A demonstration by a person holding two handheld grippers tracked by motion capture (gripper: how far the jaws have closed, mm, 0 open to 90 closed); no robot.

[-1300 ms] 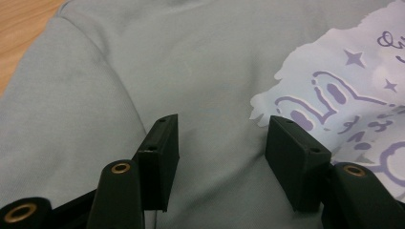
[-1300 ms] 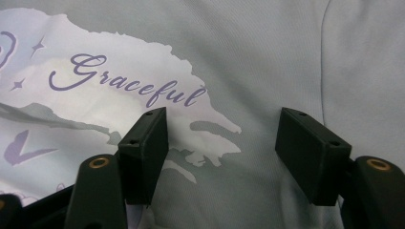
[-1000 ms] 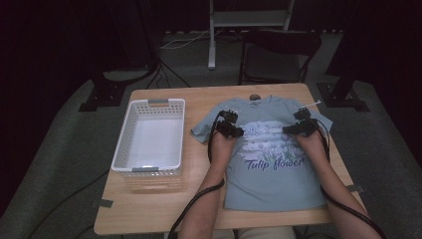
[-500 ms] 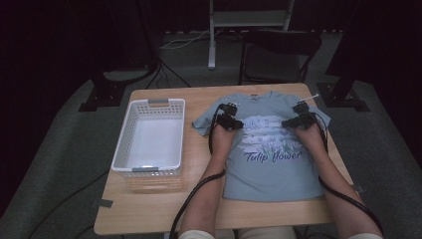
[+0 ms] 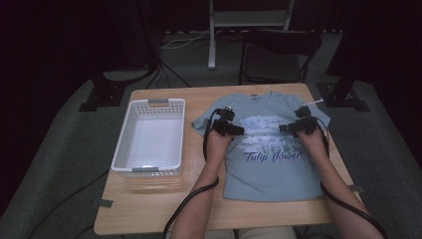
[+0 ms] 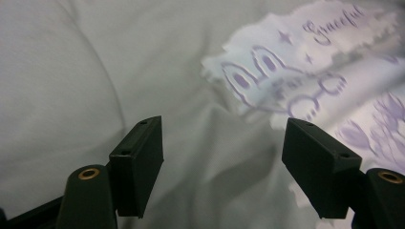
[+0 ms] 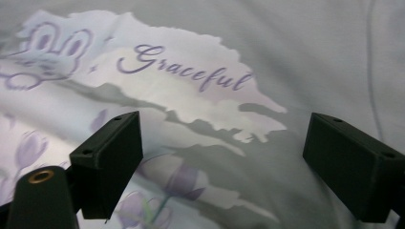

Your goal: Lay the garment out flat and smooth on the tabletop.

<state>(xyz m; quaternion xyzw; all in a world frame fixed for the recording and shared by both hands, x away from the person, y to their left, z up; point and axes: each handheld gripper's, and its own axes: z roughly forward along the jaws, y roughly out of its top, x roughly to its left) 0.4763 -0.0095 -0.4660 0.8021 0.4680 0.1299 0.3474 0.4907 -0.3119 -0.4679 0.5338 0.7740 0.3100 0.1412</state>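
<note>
From above, your left hand-held gripper [image 5: 236,130] and right hand-held gripper [image 5: 287,127] hover over the T-shirt [image 5: 271,169] spread flat on the bench [image 5: 149,209], collar away from you. Left gripper view: jaws released, cloth directly beneath. Right gripper view: jaws released above the print.

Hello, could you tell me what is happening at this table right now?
A person holds the left gripper and right gripper, both open, over the chest print of a light blue T-shirt spread flat on the wooden table. Neither has gripped the fabric. A white plastic basket sits empty beside the shirt.
</note>
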